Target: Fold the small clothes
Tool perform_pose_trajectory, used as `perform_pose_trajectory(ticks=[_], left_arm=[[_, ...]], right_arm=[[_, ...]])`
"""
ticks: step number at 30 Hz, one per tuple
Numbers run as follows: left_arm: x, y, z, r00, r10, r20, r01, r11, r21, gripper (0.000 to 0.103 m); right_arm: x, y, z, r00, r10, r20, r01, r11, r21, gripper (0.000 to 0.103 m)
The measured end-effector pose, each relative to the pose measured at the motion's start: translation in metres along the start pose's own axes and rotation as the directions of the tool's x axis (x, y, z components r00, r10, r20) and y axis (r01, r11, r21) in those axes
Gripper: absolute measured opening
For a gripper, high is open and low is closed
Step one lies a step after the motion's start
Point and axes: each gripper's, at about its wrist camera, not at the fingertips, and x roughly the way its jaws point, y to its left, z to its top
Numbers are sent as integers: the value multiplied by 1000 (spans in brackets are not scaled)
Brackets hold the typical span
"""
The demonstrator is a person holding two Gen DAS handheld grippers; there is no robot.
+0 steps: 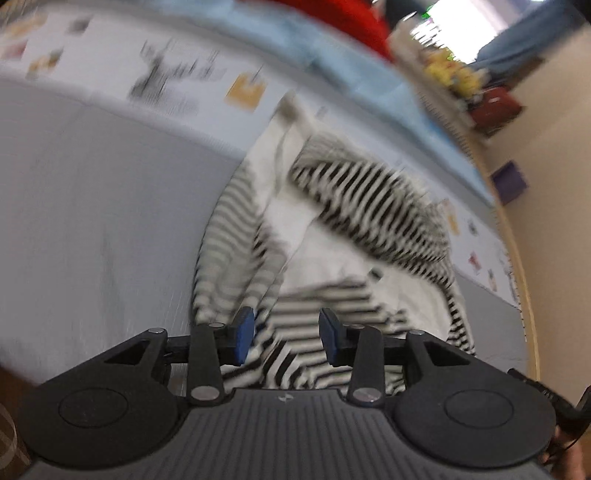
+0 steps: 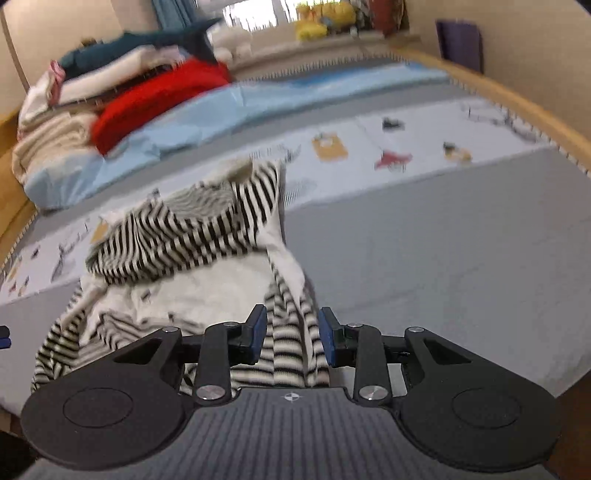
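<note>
Striped garment [image 1: 332, 236], black-and-white with plain white panels, lies crumpled on a grey mat [image 1: 92, 221], and both tools sit at its near edge. In the left wrist view the left gripper [image 1: 286, 338] has its jaws apart, the blue pads [image 1: 243, 334] separated with striped cloth showing in the gap; whether the pads touch the fabric cannot be told through the blur. In the right wrist view the right gripper [image 2: 291, 334] also has its jaws apart, with a narrow striped fold of the garment [image 2: 192, 236] running between the blue pads [image 2: 258, 332] without being pinched.

Beyond the jaws the cloth bunches up: a white middle section, then a raised heap of bold stripes further back, with a pale cream edge at the far end. Around it the grey mat [image 2: 424, 258] spreads out flat. Behind the garment runs a white printed strip [image 2: 388, 147] with small coloured pictures, and past that a light blue sheet [image 2: 240, 107].

Further back in the right wrist view a red cloth [image 2: 155, 99] lies on a pile of folded cream and white fabric [image 2: 48, 144], with a dark teal item [image 2: 140, 44] on top. A curved wooden rim [image 2: 517, 99] borders the mat, and a purple object [image 2: 460, 44] stands against the beige wall. Yellow items [image 2: 321, 18] sit near a bright window, too blurred to identify.
</note>
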Motion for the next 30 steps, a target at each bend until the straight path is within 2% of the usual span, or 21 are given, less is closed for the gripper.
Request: perform_pose_trajectory(ticks=[3,5,8,10,16,17,18,20,22,23,25,27,30], left_arm=[[21,16,-3,995,46,-90,-52,996,-67,49],[30,23,-5,989,81,-120,-92,992,-92,50],[39,27,-3,985,98,-142,-115,987,-115,52],[44,29,-3,983,95,-159,-115,986,-121,53],[66,22,-9,962,157,-225,-179,980,-84,51],[69,22,-10,959,164,-230,-185,980,-73,47],[70,21,-11,958,169,-231,-188,980,-63,33],[71,21,-13,959,161,-234,-178,983,-51,14],[69,19,-15,962,152,-228,-163,986,-29,8],[67,17,-15,963,150,-222,-158,987,-16,7],[62,14,-18,967,137,-213,-141,990,-3,6],[53,10,-19,977,102,-189,-103,995,2,6],[29,8,-22,991,-8,-134,6,1000,-19,6]], right_arm=[[21,0,-6,994,-29,-103,27,999,-22,35],[35,0,-11,984,-55,-167,50,998,-36,36],[51,-4,-18,967,-78,-244,76,997,-19,37],[58,-6,-21,958,-73,-278,79,997,10,37],[73,-3,-30,933,-80,-351,90,996,14,38],[74,-3,-30,930,-79,-359,89,996,12,38],[75,-3,-31,927,-78,-367,88,996,10,38],[77,-1,-33,921,-78,-382,82,997,-6,38],[77,3,-35,918,-75,-389,69,997,-30,37],[77,3,-36,918,-69,-391,59,998,-35,34],[73,4,-35,924,-42,-380,33,999,-31,6],[66,2,-32,938,-25,-347,24,1000,-8,2],[38,-14,-20,977,50,-205,-23,991,136,1]])
